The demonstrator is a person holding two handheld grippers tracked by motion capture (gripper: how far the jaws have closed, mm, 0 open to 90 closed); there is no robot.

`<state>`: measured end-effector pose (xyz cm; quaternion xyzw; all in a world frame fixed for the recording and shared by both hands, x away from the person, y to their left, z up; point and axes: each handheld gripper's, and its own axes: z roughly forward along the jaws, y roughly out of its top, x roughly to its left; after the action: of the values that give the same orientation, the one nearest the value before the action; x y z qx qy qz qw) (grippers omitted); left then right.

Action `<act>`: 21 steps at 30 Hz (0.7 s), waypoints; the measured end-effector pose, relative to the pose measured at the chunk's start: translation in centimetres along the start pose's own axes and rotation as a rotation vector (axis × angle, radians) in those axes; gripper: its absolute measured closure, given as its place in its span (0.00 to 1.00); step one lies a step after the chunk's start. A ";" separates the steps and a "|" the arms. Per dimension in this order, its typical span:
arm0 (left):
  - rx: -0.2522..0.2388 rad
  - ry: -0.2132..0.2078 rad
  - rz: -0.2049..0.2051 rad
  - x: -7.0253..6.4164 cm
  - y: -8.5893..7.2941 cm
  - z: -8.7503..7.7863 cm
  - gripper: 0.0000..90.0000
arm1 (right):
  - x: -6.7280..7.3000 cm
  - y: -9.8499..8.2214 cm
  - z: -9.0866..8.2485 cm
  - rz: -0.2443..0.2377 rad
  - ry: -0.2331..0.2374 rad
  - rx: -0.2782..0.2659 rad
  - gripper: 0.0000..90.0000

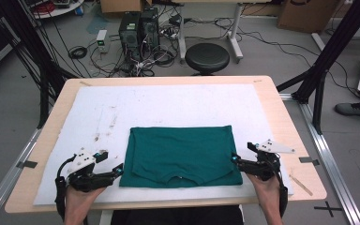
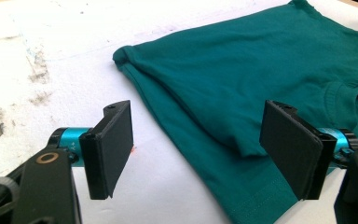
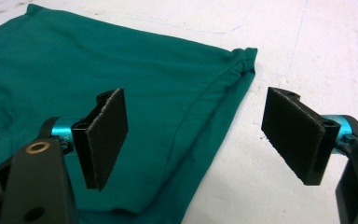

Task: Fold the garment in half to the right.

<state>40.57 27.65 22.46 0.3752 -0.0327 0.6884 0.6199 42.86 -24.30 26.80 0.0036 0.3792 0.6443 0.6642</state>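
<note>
Table [image 1: 281,122] of pale wood carried a white sheet [image 1: 168,103] over most of its top, stained with brownish marks toward the left side (these showed plainly in the left gripper view). On the near half of the sheet lay a folded teal T-shirt [image 1: 180,154], flat and roughly rectangular, its collar at the near edge facing the person.

The left gripper [image 1: 114,165] rested low at the shirt's near left corner, held in the person's left hand [image 1: 77,199]. Its jaws stood spread wide, one over the bare sheet and the other over the cloth, with the shirt's left hem running between them; they gripped nothing.

The right gripper [image 1: 237,158] sat at the shirt's near right corner in the right hand [image 1: 267,190]. Its jaws were likewise parted and empty, one above the teal fabric, the other above the white sheet, straddling the right edge.
</note>
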 end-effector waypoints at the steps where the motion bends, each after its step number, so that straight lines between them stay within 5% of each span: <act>1: 0.000 0.002 0.002 -0.1 0.0 0.0 0.29 | 0.1 0.1 0.0 -0.003 -0.001 -0.001 0.26; 14: 0.001 -0.008 -0.027 -1.6 -0.2 0.9 0.29 | 0.5 0.5 -0.5 -0.005 0.005 -0.018 0.26; 18: 0.034 0.029 -0.053 -2.8 -0.7 2.1 0.29 | 1.1 1.0 -0.1 -0.026 0.019 -0.006 0.26; 21: 0.075 0.096 -0.066 -3.3 -0.8 3.1 0.30 | 1.5 1.4 0.4 -0.035 0.030 -0.002 0.27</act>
<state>42.56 23.56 22.53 0.3655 0.0353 0.6857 0.6285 41.73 -22.55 27.03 -0.0132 0.3883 0.6330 0.6696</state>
